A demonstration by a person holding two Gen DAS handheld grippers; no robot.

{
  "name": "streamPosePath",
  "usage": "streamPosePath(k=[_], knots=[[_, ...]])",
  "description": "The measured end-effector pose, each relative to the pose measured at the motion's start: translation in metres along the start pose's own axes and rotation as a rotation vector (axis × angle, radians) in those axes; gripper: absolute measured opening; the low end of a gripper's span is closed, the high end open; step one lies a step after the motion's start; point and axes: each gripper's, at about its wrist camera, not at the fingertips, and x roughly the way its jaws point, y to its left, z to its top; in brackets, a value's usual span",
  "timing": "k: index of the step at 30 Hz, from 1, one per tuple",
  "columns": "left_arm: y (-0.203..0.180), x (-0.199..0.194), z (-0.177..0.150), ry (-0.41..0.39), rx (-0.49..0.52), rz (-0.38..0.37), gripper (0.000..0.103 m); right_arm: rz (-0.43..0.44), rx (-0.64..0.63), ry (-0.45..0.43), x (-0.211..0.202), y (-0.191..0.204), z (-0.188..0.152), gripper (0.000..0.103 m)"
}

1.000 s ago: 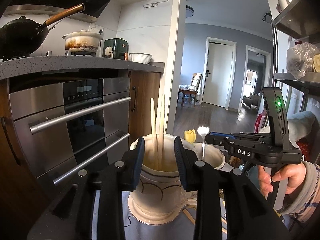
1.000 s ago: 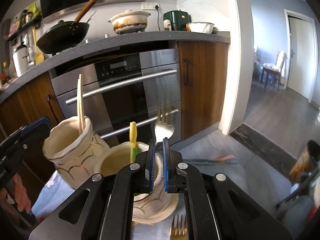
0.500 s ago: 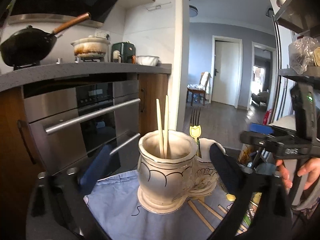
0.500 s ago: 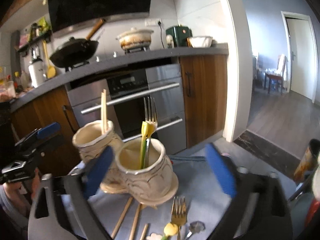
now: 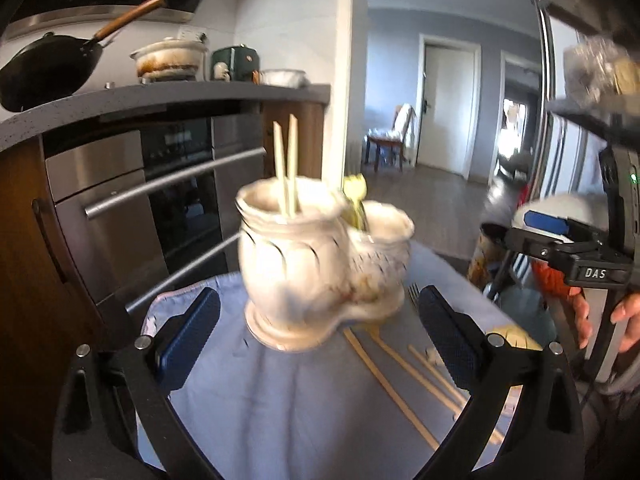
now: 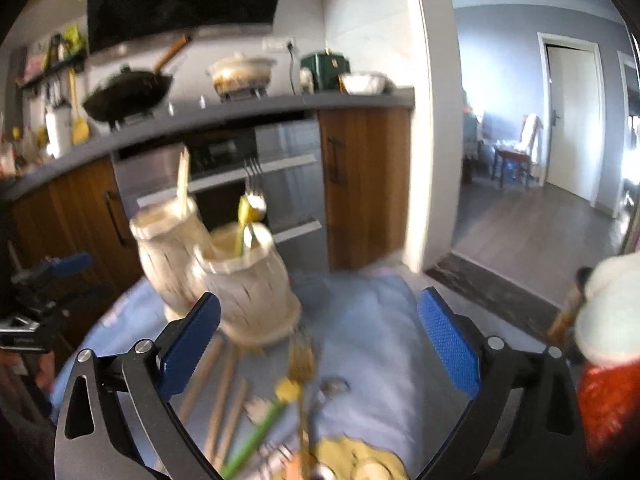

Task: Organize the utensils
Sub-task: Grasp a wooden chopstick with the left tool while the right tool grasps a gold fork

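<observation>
ceramic holder (image 5: 320,264), a joined pair of cream pots, is standing on the blue cloth (image 5: 280,396) with 2 chopsticks (image 5: 286,168) upright in 1 pot and a fork (image 6: 253,184) and a yellow-topped utensil (image 6: 244,216) in the other. this is looking like the gap between placements: more chopsticks (image 5: 400,376), a fork (image 6: 302,356) and a green-handled piece (image 6: 260,428) are lying loose on the cloth near the holder's base. the next move is calling for lowering onto 1 loose piece and pinching it. the left gripper (image 5: 320,340) and right gripper (image 6: 320,344) have just been opening; both are standing fully apart, gripping nothing.
</observation>
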Motion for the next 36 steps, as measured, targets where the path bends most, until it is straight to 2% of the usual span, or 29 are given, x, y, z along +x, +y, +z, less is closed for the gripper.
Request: streamPosePath(k=[8, 14, 15, 16, 17, 18, 20, 22, 23, 24, 25, 26, 27, 28, 30, 36], knots=[[-0.024, 0.032, -0.031, 0.19, -0.008, -0.015, 0.098, -0.041, -0.143, 0.196, 0.021, 0.005, -0.046, 0.098], [-0.039, 0.052, -0.05, 0.308, 0.01, -0.004, 0.097, -0.015, -0.126, 0.282, 0.03, -0.001, -0.068, 0.096], [-0.041, 0.054, -0.053, 0.325, 0.008, -0.009, 0.094, -0.006, -0.127, 0.297, 0.031, -0.001, -0.071, 0.095], [-0.043, 0.056, -0.055, 0.34, 0.008, -0.017, 0.087, 0.011, -0.132, 0.31, 0.031, 0.001, -0.075, 0.094], [-0.045, 0.057, -0.058, 0.353, 0.008, -0.026, 0.083, 0.025, -0.136, 0.318, 0.03, 0.002, -0.079, 0.086], [-0.046, 0.059, -0.062, 0.371, 0.006, -0.034, 0.078, 0.033, -0.137, 0.329, 0.029, 0.004, -0.083, 0.074], [-0.049, 0.062, -0.066, 0.397, 0.001, -0.051, 0.068, 0.041, -0.137, 0.349, 0.03, 0.006, -0.088, 0.061], [-0.052, 0.065, -0.07, 0.418, 0.0, -0.057, 0.052, 0.052, -0.136, 0.356, 0.03, 0.008, -0.09, 0.049], [-0.054, 0.066, -0.072, 0.422, 0.002, -0.062, 0.049, 0.06, -0.133, 0.358, 0.031, 0.009, -0.091, 0.041], [-0.057, 0.067, -0.073, 0.427, 0.015, -0.058, 0.039, 0.063, -0.131, 0.363, 0.031, 0.01, -0.091, 0.033], [-0.059, 0.068, -0.074, 0.432, 0.026, -0.053, 0.029, 0.066, -0.126, 0.37, 0.033, 0.011, -0.092, 0.031], [-0.059, 0.068, -0.074, 0.434, 0.029, -0.056, 0.026, 0.072, -0.122, 0.372, 0.034, 0.011, -0.093, 0.027], [-0.06, 0.069, -0.073, 0.438, 0.028, -0.063, 0.016, 0.079, -0.12, 0.374, 0.034, 0.012, -0.092, 0.023], [-0.06, 0.07, -0.072, 0.444, 0.03, -0.067, 0.013, 0.081, -0.121, 0.376, 0.034, 0.012, -0.093, 0.021], [-0.059, 0.071, -0.071, 0.457, 0.03, -0.064, 0.012, 0.088, -0.12, 0.371, 0.032, 0.013, -0.092, 0.008], [-0.038, 0.064, -0.067, 0.482, 0.044, -0.044, 0.006, 0.09, -0.113, 0.373, 0.024, 0.008, -0.088, 0.008]])
